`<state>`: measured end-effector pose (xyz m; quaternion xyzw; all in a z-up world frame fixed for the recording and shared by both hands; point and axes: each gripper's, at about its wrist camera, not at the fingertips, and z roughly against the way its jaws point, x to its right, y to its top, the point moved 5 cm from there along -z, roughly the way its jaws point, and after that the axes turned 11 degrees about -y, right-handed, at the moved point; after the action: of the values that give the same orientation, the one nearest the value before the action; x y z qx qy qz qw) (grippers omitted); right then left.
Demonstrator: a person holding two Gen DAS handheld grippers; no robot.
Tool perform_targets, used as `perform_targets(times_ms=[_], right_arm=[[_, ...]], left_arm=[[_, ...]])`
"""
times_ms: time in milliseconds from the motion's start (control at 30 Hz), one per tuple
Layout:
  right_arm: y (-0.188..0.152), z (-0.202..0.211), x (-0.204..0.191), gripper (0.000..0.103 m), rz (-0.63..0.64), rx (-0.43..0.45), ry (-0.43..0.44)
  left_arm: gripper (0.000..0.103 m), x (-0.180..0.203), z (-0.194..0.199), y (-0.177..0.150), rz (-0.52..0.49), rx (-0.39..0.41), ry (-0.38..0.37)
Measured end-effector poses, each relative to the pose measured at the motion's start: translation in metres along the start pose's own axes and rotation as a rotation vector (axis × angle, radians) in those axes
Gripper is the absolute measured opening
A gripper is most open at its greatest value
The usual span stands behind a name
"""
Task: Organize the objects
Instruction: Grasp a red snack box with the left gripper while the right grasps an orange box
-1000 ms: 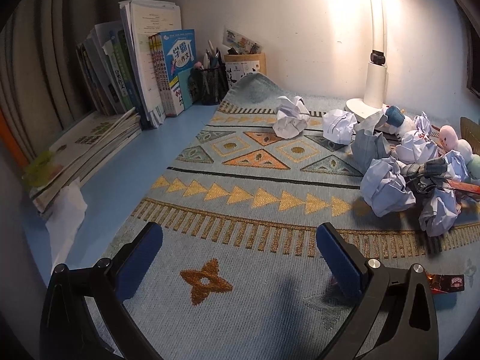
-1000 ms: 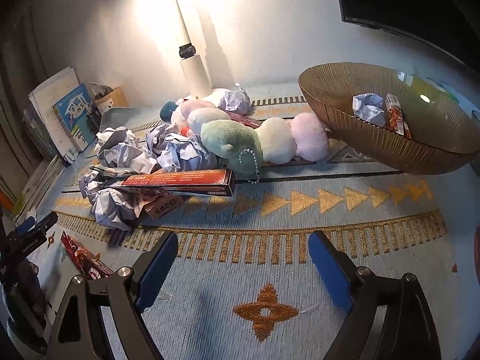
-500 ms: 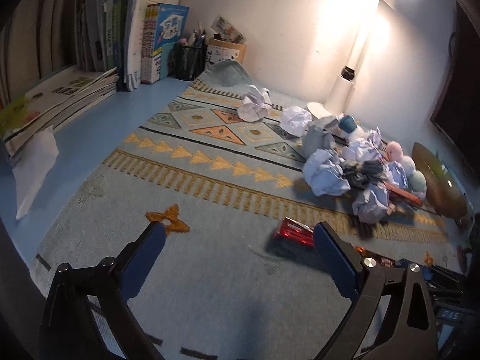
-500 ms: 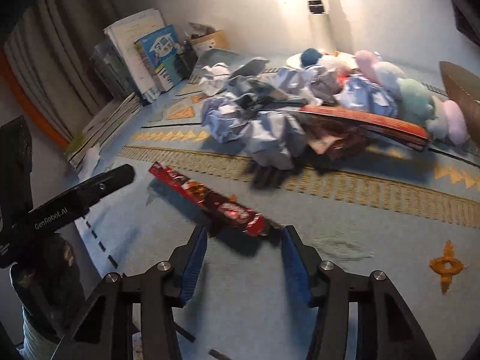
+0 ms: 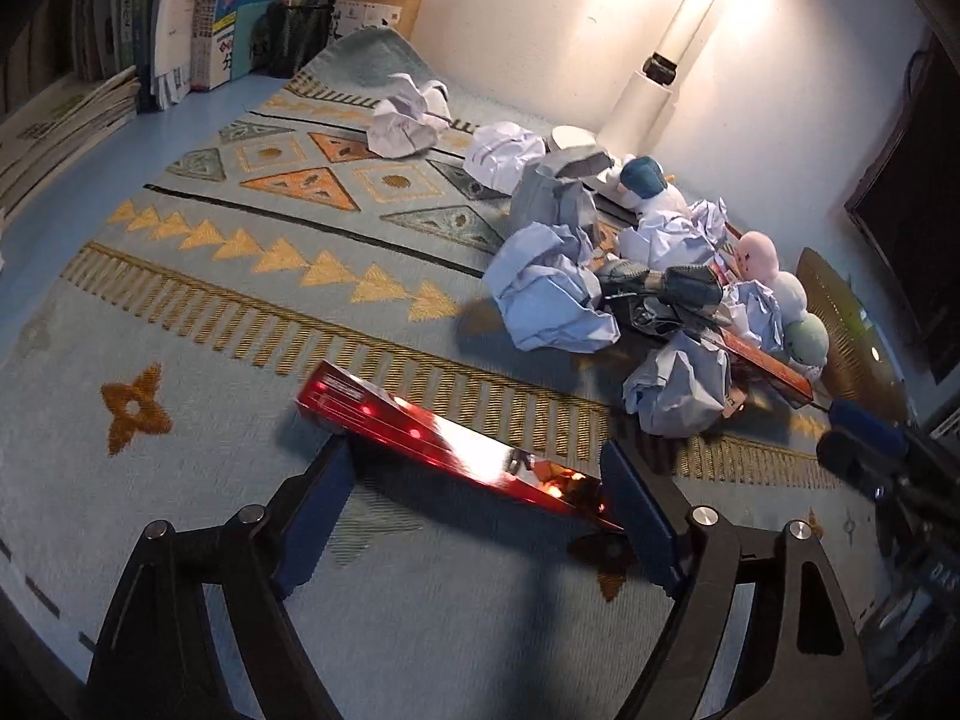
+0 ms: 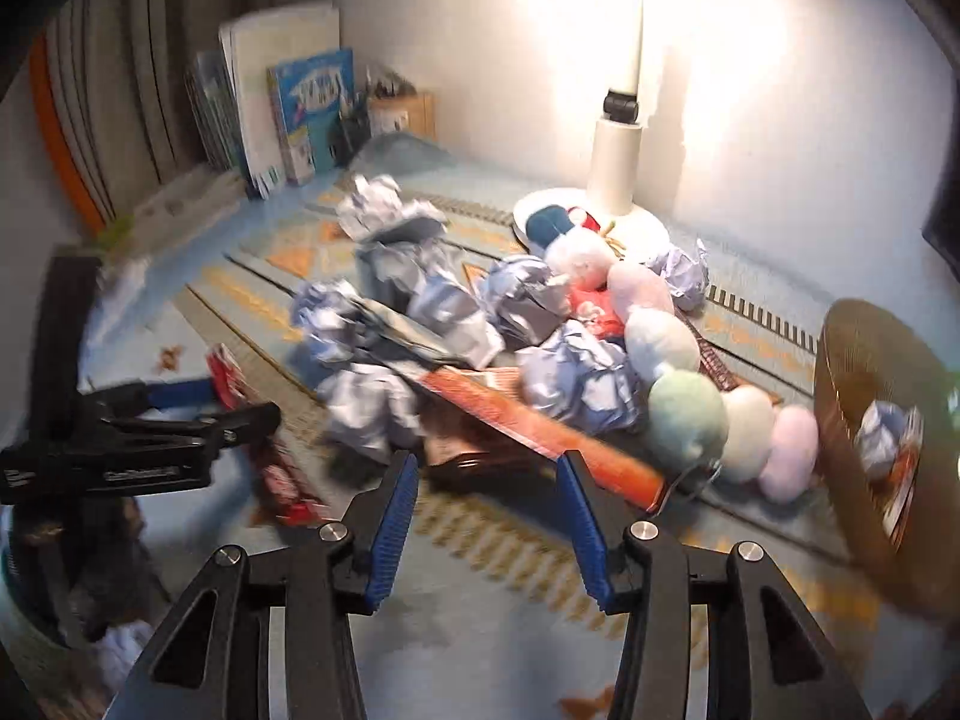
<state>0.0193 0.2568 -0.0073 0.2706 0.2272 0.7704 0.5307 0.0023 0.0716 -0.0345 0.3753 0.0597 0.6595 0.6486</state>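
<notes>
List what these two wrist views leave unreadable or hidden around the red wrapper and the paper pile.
- Red wrapper, left wrist view: glare washes out its print, and its near end sits behind the left gripper, whose jaws are closing around it; contact is unclear.
- Paper pile, right wrist view: motion blur smears it, and the balls hide what lies beneath.
- Brown bowl, right wrist view: cut off by the frame edge, so most of its contents are hidden.

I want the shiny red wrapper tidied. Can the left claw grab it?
Probably yes. The red wrapper already lies between the left claw pads, which are closing, with nothing on top of it.
</notes>
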Motion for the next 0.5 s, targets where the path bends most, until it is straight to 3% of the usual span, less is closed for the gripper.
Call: perform_targets(times_ms=[133, 200, 267, 300, 367, 433, 500], right_arm=[[0.009, -0.033, 0.006, 0.047, 0.105, -0.019, -0.062], [0.009, -0.044, 0.004, 0.047, 0.147, -0.039, -0.048], [0.007, -0.046, 0.002, 0.046, 0.183, -0.034, -0.050], [0.006, -0.044, 0.002, 0.038, 0.191, -0.036, -0.049], [0.002, -0.039, 0.002, 0.028, 0.182, -0.073, -0.052], [-0.006, -0.027, 0.000, 0.023, 0.171, -0.086, -0.035], [-0.019, -0.015, -0.005, 0.020, 0.151, -0.118, -0.022]], left_arm=[[0.083, 0.014, -0.013, 0.003, -0.033, 0.002, 0.097], [0.082, 0.017, -0.016, 0.003, -0.066, -0.012, 0.137], [0.068, 0.017, -0.016, 0.004, -0.093, -0.015, 0.161], [0.056, 0.017, -0.015, 0.005, -0.109, -0.016, 0.160], [0.043, 0.016, -0.012, 0.005, -0.129, -0.028, 0.126], [0.022, 0.016, -0.006, 0.003, -0.153, -0.042, 0.080], [0.017, 0.016, 0.003, -0.001, -0.195, -0.053, 0.048]])
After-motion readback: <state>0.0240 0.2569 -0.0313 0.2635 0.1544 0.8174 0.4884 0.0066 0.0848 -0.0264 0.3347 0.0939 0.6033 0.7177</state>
